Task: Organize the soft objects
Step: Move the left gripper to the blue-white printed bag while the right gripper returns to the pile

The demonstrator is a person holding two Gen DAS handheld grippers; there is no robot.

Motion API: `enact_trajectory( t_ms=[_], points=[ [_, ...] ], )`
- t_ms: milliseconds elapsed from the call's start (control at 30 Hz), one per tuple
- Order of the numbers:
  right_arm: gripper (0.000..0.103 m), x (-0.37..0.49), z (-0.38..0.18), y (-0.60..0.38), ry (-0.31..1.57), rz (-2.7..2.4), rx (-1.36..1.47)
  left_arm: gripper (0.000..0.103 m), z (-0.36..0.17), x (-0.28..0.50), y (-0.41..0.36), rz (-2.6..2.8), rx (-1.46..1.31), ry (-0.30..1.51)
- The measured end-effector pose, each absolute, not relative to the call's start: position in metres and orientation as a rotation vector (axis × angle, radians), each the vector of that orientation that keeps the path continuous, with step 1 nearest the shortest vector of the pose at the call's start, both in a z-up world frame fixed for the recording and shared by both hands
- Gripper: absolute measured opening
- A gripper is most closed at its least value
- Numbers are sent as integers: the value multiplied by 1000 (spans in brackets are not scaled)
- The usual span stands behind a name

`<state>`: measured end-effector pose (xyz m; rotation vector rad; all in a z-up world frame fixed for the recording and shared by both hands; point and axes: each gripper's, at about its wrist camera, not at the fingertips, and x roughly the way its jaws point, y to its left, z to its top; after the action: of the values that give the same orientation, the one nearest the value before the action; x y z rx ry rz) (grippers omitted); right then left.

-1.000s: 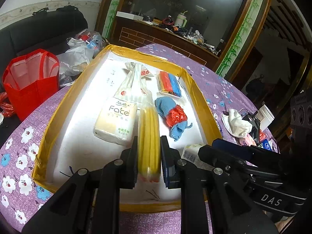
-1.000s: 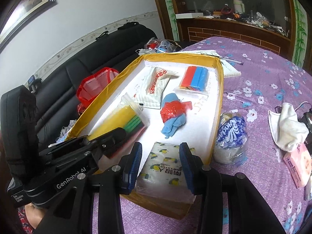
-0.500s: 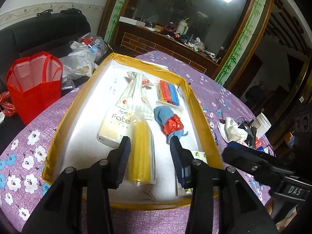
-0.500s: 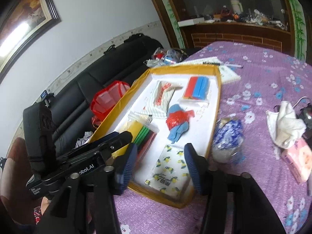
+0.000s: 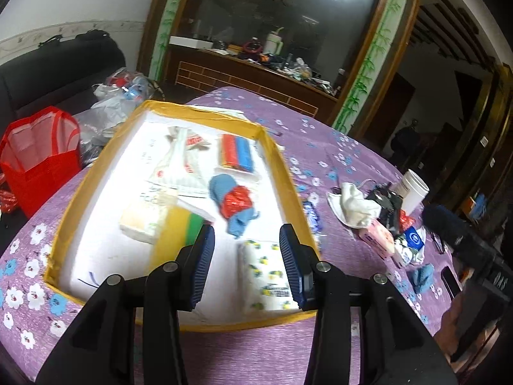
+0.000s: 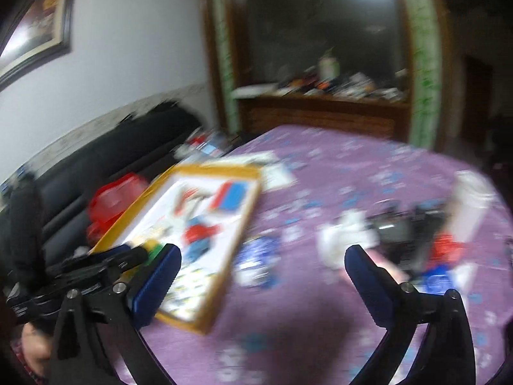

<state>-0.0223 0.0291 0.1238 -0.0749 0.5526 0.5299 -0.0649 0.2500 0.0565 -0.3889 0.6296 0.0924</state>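
A yellow-rimmed tray (image 5: 279,173) with a white floor holds a yellow-green pack (image 5: 179,234), a cream tissue pack (image 5: 144,218), a blue cloth roll with red wrap (image 5: 234,202), a red-blue pack (image 5: 235,154) and a lemon-print tissue pack (image 5: 266,276). My left gripper (image 5: 247,234) hovers open above the tray's near end, gripping nothing. In the blurred right wrist view my right gripper (image 6: 263,253) hangs over the purple cloth right of the tray (image 6: 247,224). Its jaws are opening wide and nothing is between them. A blue-white packet (image 6: 259,263) lies beyond it.
On the purple flowered tablecloth right of the tray lie a white mask (image 5: 352,205), a pink pack (image 5: 376,240), a small blue cloth (image 5: 421,277) and a white cup (image 5: 412,189). A red bag (image 5: 38,157) stands off the table's left edge, by a black sofa.
My left gripper let go of the yellow pack, opened and drew back upward. My right gripper released the lemon-print pack in the tray, spread wide and swung right over the table.
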Motion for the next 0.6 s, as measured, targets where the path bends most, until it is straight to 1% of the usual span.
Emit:
enact_trajectory(
  t_ms=[67,167,233,267,467,567,600],
  points=[
    [103,-24,131,1,507,450,-42,40,58,-62,242,77,-380,633],
    [101,-16,136,-32,511,402,-15,40,58,-59,231,57,-363,644],
    [93,-8,137,-53,525,347,6,40,58,-55,224,40,-353,656],
    [93,-3,136,-68,530,331,38,40,59,-54,221,35,-348,658],
    [94,34,120,-122,629,322,151,40,64,-44,193,-9,-308,691],
    [94,41,101,-140,679,313,224,40,65,-36,180,-35,-294,714],
    [93,46,95,-142,706,324,243,40,64,-33,177,-46,-297,727]
  ],
)
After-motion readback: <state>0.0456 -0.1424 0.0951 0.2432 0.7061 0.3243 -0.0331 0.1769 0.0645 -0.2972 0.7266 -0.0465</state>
